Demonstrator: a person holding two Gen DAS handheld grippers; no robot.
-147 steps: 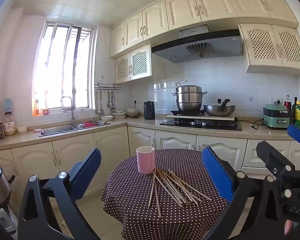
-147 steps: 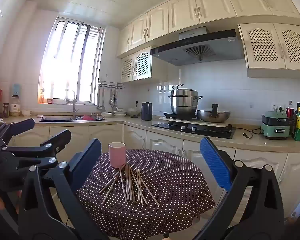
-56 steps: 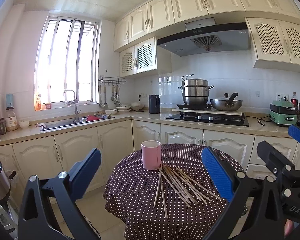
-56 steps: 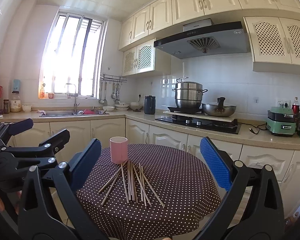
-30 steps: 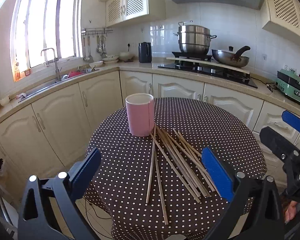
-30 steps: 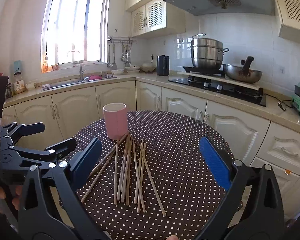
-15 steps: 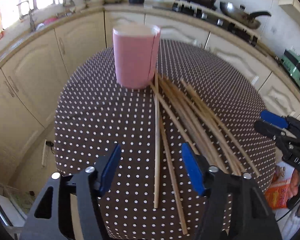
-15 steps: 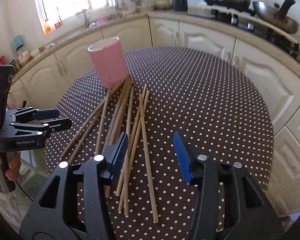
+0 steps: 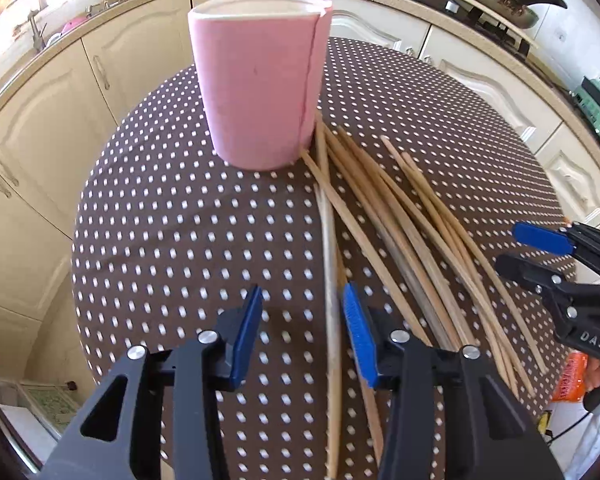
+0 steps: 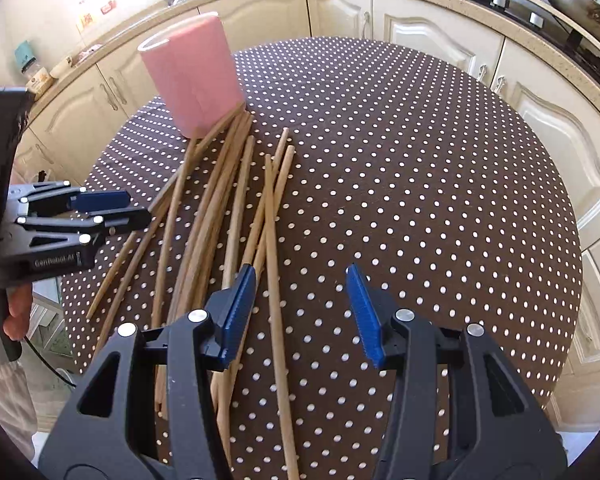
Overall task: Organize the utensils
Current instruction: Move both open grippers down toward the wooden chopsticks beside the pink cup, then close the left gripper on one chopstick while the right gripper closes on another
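Both grippers have come down close over the tabletop (image 9: 148,216), and their jaws have just been closing. The left gripper (image 9: 302,328) has 1 stick (image 9: 331,280) between its jaws, but the blue pads do not touch it yet. The right gripper (image 10: 300,308) also has its jaws apart, with 1 stick (image 10: 274,280) between them, near the left pad and not pinched. All the chopsticks (image 10: 220,200) lie in a loose pile beside the pink cup (image 9: 256,80). The cup looks empty as far as I can see. Nothing is tidy yet, so every stick is left to do.
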